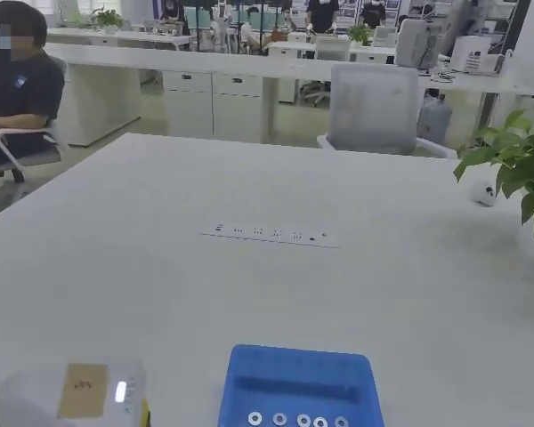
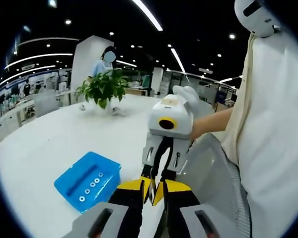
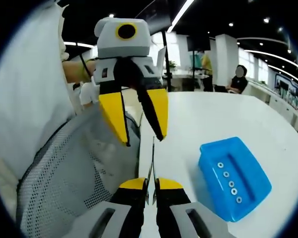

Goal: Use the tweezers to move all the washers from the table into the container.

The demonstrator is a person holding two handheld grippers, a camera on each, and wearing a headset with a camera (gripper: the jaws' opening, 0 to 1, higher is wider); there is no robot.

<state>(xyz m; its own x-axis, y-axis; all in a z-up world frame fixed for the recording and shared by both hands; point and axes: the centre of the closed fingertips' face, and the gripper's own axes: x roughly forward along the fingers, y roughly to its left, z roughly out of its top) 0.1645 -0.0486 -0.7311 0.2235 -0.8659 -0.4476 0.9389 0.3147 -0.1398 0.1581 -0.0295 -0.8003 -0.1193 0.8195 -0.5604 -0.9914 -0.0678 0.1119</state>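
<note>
Head view: blue container (image 1: 295,360) at the near edge of the table (image 1: 249,294), five washers (image 1: 303,420) inside.
Right gripper view: my right gripper (image 3: 151,191) is nearly closed on the tweezers (image 3: 152,166). The left gripper (image 3: 144,141) faces it, jaws slightly apart, gripping nothing I can see.
Left gripper view: adds a plant (image 2: 103,88) on the table beyond the container.

The container (image 1: 298,382) is bright blue, and the washers (image 1: 279,419) in it are silver. The table (image 1: 249,285) is plain white and the plant (image 1: 516,160) green. The left gripper (image 2: 153,191) and right gripper (image 3: 150,191) are yellow and black.
</note>
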